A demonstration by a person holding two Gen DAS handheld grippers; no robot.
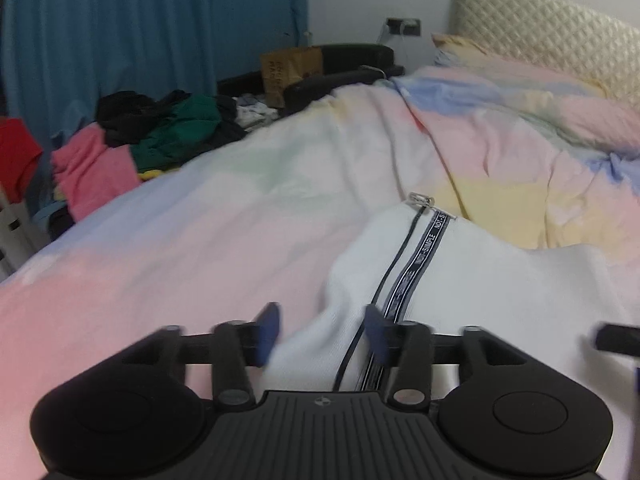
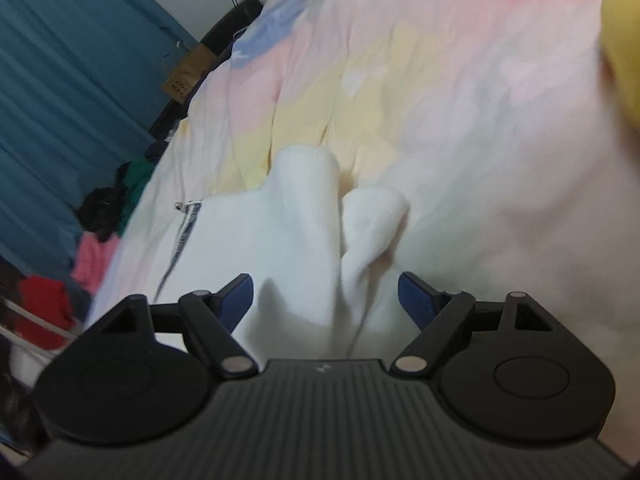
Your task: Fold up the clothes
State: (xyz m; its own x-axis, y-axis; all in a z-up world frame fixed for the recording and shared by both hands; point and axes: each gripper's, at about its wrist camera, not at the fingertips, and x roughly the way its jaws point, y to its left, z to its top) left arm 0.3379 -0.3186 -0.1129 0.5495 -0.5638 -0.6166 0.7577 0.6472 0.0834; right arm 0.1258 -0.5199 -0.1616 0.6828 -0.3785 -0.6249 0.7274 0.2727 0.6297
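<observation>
Grippers: left (image 1: 322, 334) and right (image 2: 326, 300) both spread wide, gripping nothing, poised over white top (image 1: 460, 280) to pinch its near edge; top lies flat on quilt (image 1: 200, 220); clothes pile (image 1: 132, 136) beyond, awaiting folding

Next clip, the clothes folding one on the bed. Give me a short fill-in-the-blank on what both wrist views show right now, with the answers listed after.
1. The garment lying on the bed is ______ in colour.
2. Both the left gripper and the right gripper have their fingers ______.
3. The curtain behind the clothes pile is ______.
4. The dark tape printed with letters runs beside the garment's ______.

Missing words: white; open; blue; zipper
</observation>
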